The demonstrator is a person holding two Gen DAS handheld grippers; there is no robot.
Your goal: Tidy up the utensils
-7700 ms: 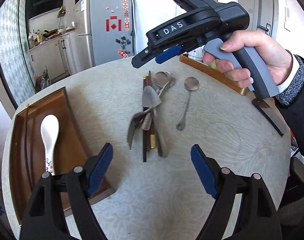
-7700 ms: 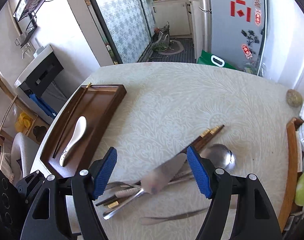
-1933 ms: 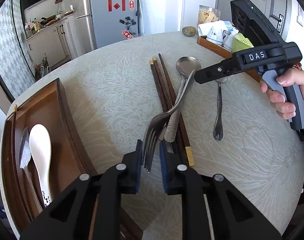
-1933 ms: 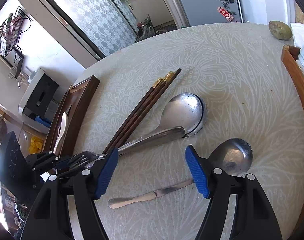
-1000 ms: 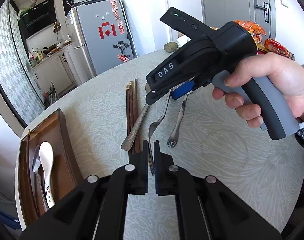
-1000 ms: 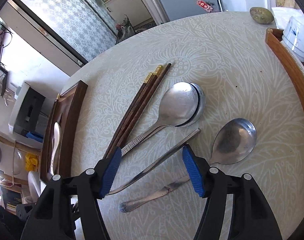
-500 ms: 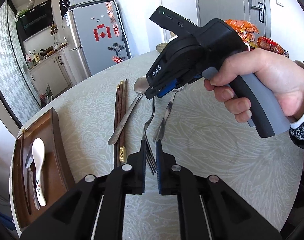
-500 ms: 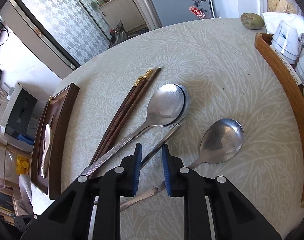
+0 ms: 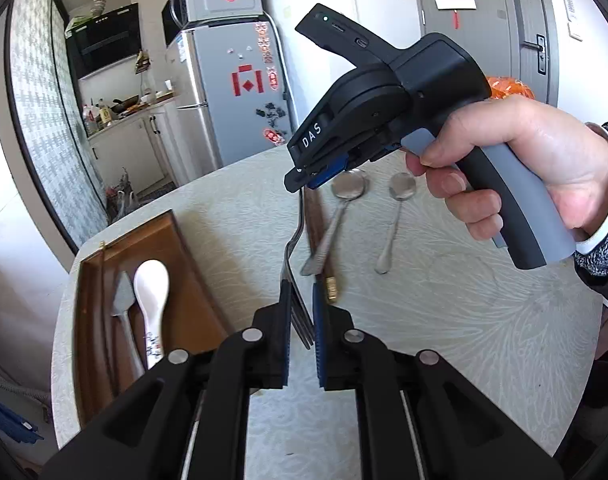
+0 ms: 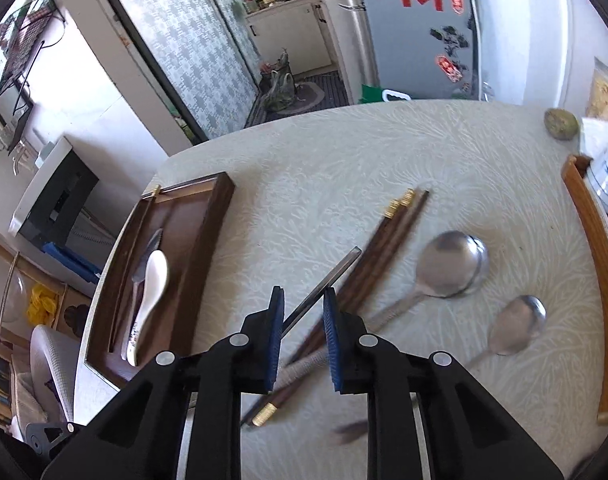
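A steel fork [image 9: 293, 242] hangs above the table, held at both ends. My left gripper [image 9: 300, 320] is shut on its tines. My right gripper [image 9: 304, 179], in a person's hand [image 9: 523, 168], is shut on the handle's far end. In the right wrist view the fork handle [image 10: 335, 272] sticks out past my right gripper [image 10: 302, 320]. Dark chopsticks [image 10: 387, 240], a large spoon [image 10: 451, 264] and a small spoon [image 10: 515, 324] lie on the table. The brown tray [image 9: 176, 240] at the left holds a white spoon [image 9: 152, 284] and a metal server [image 9: 122, 296].
The round table [image 9: 443, 300] has a pale patterned cloth. A second wooden tray [image 10: 595, 264] with cups stands at its right edge, and a green-brown fruit [image 10: 559, 124] lies at the far right. A fridge [image 9: 224, 92] stands beyond the table.
My right gripper closed on the fork handle. Both grippers then lifted the fork off the table and carried it leftward, nearer the brown tray.
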